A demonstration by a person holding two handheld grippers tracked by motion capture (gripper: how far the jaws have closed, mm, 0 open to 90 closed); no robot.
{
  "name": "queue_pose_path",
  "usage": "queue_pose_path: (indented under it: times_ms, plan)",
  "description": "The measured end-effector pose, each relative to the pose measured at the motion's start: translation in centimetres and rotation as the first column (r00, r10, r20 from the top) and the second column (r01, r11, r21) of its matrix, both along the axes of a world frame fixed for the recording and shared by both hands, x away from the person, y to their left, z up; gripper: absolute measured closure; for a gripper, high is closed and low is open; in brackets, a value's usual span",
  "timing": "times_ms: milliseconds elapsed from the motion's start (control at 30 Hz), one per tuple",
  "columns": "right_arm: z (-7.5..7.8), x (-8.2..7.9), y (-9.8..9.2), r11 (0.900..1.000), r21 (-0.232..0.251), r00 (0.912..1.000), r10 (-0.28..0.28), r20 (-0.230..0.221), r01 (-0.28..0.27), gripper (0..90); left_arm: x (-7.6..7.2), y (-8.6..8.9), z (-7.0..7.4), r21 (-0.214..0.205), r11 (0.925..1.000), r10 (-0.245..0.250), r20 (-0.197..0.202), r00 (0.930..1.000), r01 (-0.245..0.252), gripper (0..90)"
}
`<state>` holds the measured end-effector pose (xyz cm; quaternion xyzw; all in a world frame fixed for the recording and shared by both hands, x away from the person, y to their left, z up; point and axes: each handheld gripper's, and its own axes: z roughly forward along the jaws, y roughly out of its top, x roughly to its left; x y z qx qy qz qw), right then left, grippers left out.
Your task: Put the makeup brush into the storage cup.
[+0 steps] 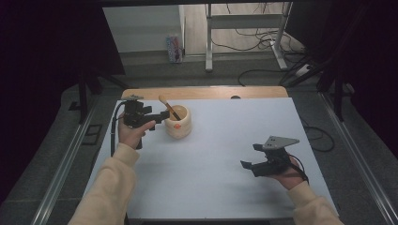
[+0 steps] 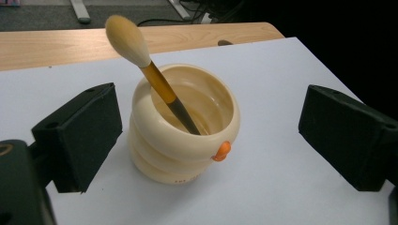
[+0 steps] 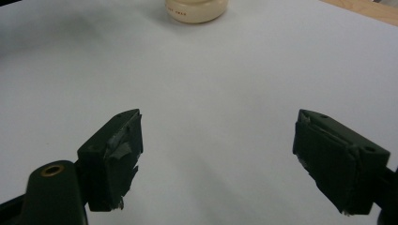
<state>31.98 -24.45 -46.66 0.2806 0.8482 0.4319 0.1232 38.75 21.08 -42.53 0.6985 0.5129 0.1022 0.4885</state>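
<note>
While the left gripper [image 1: 162, 116] stands released just left of it, the cream ribbed pot [image 2: 184, 136] sits upright near the mat's [image 1: 225, 140] far left, an orange knob on its front. A brush [image 2: 150, 70] leans inside, its lower end hidden. The right gripper [image 1: 250, 156], well apart, is released and holds nothing.

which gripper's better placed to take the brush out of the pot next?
Left, probably. The left gripper sits right beside the cream pot, fingers open, with the brush leaning out toward it. The right gripper rests open, well away across the white table.
</note>
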Motion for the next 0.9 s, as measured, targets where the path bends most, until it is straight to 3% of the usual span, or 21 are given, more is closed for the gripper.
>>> queue_pose_path:
  times_ms: [133, 233, 633, 867, 900]
  plan:
    - [0.0, 0.0, -0.1, 1.0000, 0.001, 1.0000, 0.000, -0.002, 0.000, 16.5, -0.5, 0.2, -0.2, 0.012, 0.9998, 0.013, 0.011, 0.9999, -0.013, 8.9]
    - [0.1, 0.1, -0.3, 0.9999, 0.010, 1.0000, -0.010, 0.000, 0.010, 16.5, -1.2, 0.4, -0.1, 0.027, 0.9996, -0.003, 0.011, 0.9999, 0.002, 9.1]
    - [0.2, 0.2, -0.6, 0.9994, 0.018, 0.9996, -0.028, -0.001, 0.028, 16.5, -3.7, 0.9, -1.2, 0.025, 0.9974, -0.068, 0.007, 0.9977, 0.067, 11.2]
    - [0.3, -0.3, -0.8, 0.9995, 0.006, 0.9995, -0.031, 0.007, 0.031, 16.4, -6.3, 1.2, -2.3, 0.026, 0.9942, -0.105, 0.005, 0.9945, 0.104, 12.7]
    - [0.3, -0.4, -0.8, 0.9994, 0.002, 0.9994, -0.035, 0.007, 0.035, 16.4, -7.0, 1.2, -2.6, 0.041, 0.9928, -0.113, -0.001, 0.9936, 0.113, 12.9]
